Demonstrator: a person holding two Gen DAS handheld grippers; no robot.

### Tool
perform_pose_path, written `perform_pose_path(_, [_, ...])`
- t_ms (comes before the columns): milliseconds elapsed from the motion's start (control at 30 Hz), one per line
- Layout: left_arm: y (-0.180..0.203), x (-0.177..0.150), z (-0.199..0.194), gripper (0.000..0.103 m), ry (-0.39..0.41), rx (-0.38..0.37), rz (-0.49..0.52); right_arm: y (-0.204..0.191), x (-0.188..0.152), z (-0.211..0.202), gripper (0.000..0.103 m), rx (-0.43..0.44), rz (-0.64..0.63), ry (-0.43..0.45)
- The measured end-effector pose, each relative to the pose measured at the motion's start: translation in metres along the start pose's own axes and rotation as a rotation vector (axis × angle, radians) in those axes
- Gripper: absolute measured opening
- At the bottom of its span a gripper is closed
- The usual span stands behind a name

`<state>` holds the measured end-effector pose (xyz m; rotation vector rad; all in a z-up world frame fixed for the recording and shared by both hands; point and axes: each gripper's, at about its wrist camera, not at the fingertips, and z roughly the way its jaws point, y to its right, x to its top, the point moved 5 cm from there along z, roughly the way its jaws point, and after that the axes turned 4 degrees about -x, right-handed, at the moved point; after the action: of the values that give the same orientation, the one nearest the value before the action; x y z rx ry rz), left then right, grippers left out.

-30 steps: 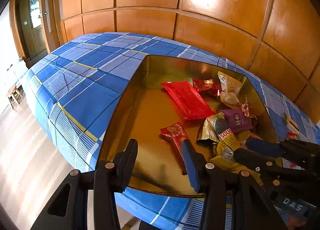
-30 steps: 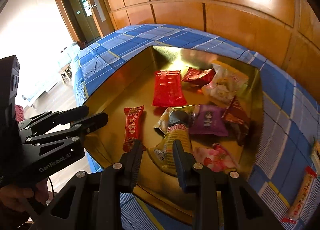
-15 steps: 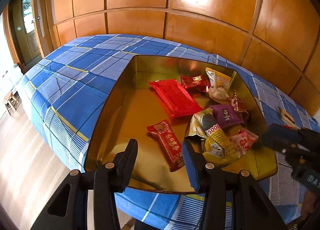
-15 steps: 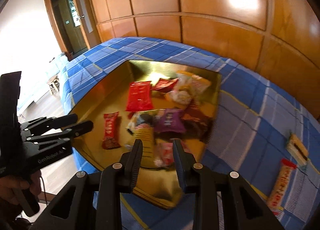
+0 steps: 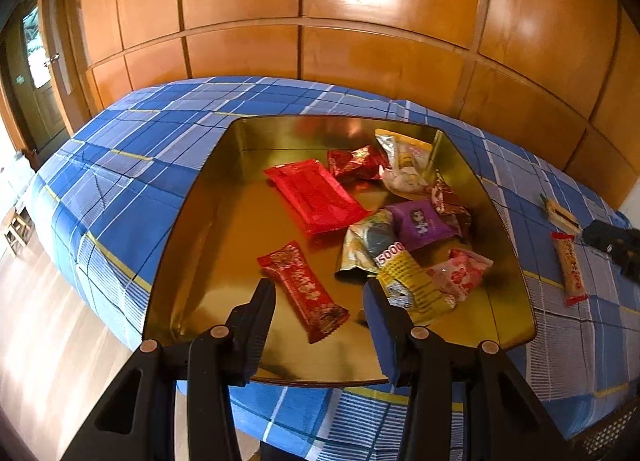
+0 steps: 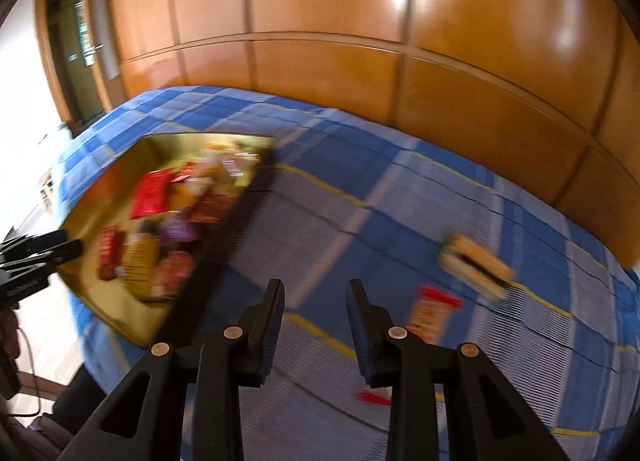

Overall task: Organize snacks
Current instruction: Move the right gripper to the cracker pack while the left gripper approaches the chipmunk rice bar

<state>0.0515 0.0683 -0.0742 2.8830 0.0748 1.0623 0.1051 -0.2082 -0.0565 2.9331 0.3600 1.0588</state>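
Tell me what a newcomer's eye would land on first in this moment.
The shiny gold tray on the blue plaid cloth, with bright snack packets heaped toward its right side and a flat red packet near the middle. Two snacks lie outside on the cloth to the right: a long bar and a tan packet. Glossy wooden panelling fills the background.

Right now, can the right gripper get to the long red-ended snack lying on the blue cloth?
Probably yes. The right gripper is empty with its jaws apart, the long snack lies just beside it on the checked cloth, and nothing sits between them.
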Motion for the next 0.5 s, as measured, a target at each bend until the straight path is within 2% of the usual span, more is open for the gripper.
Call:
perform_pose_path(300, [0.024, 0.004, 0.001, 0.048, -0.008, -0.015, 0.060, 0.112, -0.012, -0.014, 0.034, -0.216, 0.069, -0.008])
perform_pose_path(500, [0.053, 0.011, 0.001, 0.049, -0.006, -0.037, 0.125, 0.201, -0.040, -0.007, 0.035, -0.358, 0.221, -0.031])
